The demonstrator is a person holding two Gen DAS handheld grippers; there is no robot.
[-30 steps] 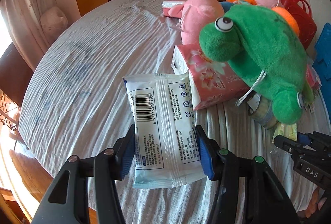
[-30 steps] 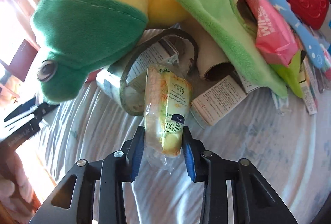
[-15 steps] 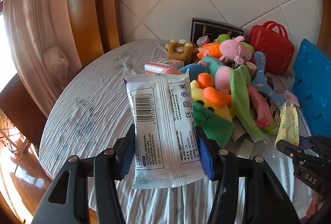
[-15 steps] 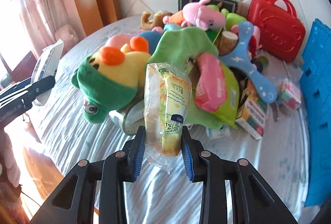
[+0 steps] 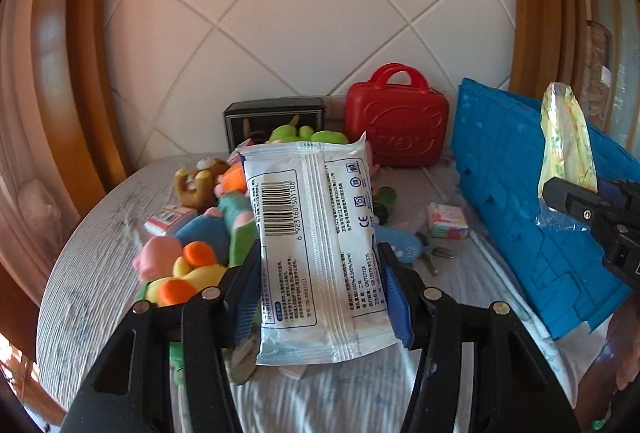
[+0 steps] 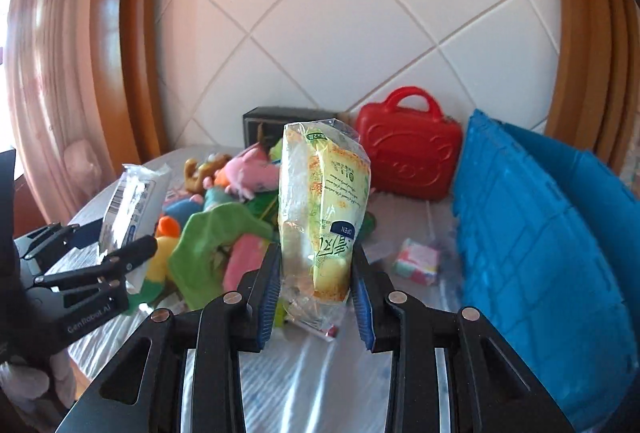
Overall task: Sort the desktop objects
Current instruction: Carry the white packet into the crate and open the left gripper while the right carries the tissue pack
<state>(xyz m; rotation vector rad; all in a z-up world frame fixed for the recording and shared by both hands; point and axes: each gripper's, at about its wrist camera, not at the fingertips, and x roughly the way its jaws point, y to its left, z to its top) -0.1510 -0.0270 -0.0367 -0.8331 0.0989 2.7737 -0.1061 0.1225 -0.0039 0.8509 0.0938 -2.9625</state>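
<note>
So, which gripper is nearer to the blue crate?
Right. The right gripper, holding the yellow snack bag, is beside the blue crate. The left gripper, with its white packet, stands further away, over the toys.

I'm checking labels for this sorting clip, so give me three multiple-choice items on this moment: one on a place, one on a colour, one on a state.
1. Where is the red case?
A. at the back of the table by the tiled wall
B. in a gripper
C. on the floor

2. What colour is the crate at the right?
A. green
B. blue
C. black

3. What is the left gripper doing?
A. hanging open
B. holding a plush toy
C. clamped on a white packet

Answers: A, it stands against the wall; B, its ribbed wall is blue; C, both fingers press the packet's edges.
</note>
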